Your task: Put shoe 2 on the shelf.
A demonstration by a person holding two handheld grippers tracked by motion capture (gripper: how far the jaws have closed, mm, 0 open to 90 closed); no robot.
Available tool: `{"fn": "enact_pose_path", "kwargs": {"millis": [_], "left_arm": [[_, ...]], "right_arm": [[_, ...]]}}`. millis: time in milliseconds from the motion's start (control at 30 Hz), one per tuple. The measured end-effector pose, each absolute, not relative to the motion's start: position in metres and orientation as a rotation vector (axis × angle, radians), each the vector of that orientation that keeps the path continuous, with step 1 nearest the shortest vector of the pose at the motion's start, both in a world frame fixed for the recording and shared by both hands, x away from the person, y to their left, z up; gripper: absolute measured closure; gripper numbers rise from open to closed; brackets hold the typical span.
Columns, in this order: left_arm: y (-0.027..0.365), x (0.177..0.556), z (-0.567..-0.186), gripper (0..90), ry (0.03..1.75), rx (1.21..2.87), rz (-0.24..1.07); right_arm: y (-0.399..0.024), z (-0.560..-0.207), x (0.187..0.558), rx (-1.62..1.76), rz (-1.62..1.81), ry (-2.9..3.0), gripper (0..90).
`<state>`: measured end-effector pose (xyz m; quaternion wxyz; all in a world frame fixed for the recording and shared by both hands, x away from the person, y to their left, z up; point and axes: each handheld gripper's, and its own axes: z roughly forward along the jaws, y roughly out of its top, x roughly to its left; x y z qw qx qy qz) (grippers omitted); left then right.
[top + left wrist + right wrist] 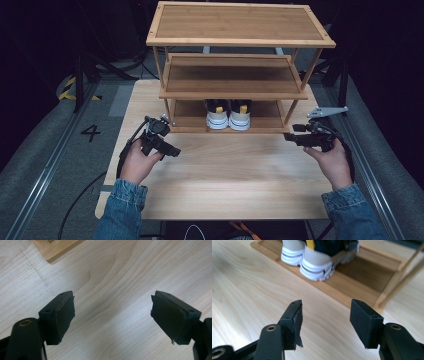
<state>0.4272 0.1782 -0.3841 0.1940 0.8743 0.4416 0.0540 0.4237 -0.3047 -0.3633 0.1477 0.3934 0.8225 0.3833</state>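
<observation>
A three-tier bamboo shoe rack [235, 75] stands at the back of the light wooden table [225, 175]. Two white-soled sneakers with yellow heel tabs [228, 116] sit heels outward on its bottom shelf; the same sneakers [317, 262] appear beyond the right jaws. My left gripper [172, 150] is held over the table in front of the rack's left corner, open and empty, over bare tabletop [112, 290]. My right gripper [289, 137] hovers by the rack's right front corner, pointing left, open with nothing between its jaws [325, 322].
The rack's base frame corner [56, 248] lies just beyond the left jaws. A rack leg [402, 280] rises at the right of the right gripper view. Grey floor and metal rails [45, 150] flank the table. Cables trail under the table's front edge.
</observation>
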Motion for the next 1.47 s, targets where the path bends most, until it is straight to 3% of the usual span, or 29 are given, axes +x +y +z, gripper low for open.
{"fn": "enact_pose_path", "kwargs": {"millis": [267,533,967,1100,1467], "left_arm": [[0.189,0.428,-0.389,16.8,1.195,2.437,0.228],[0.209,0.432,-0.403,16.5,1.114,2.401,0.208],[0.227,0.432,-0.419,16.2,1.141,2.317,0.310],[0.226,0.432,-0.426,16.4,1.237,2.320,0.373],[0.226,0.433,-0.432,16.3,1.259,2.339,0.309]], "right_arm": [[-0.341,-0.382,0.429,1.176,1.175,2.421,43.9],[-0.370,-0.411,0.436,1.094,1.260,2.417,44.0],[-0.379,-0.449,0.444,1.089,1.229,2.403,45.0],[-0.382,-0.466,0.448,1.128,1.229,2.368,46.0],[-0.383,-0.470,0.450,1.196,1.219,2.323,43.9]]}}
